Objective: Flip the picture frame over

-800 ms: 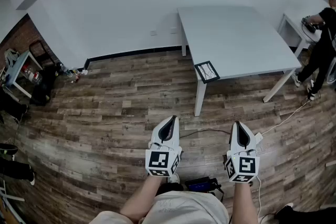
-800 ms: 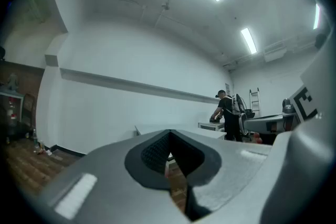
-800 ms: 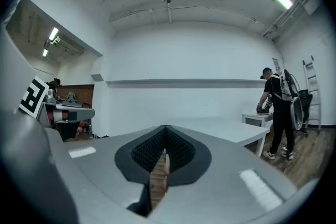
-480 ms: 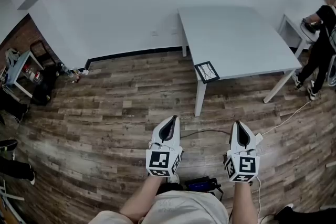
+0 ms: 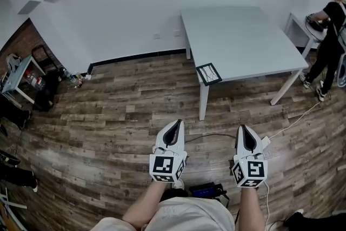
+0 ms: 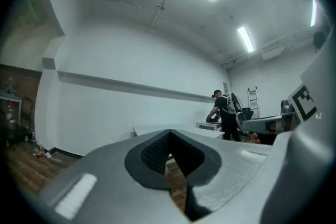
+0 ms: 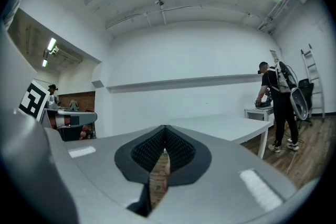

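Hovering over floor, left claw, right claw, both closed empty, picture frame on table corner

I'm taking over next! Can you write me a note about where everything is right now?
Left gripper: shut, empty, held level over the floor.
Right gripper: shut, empty, level too.
Frame: lies flat on the near corner of the table, well ahead of both grippers.
Done: nothing yet; the frame is untouched.
Left: walk up, grasp the frame, flip it over.
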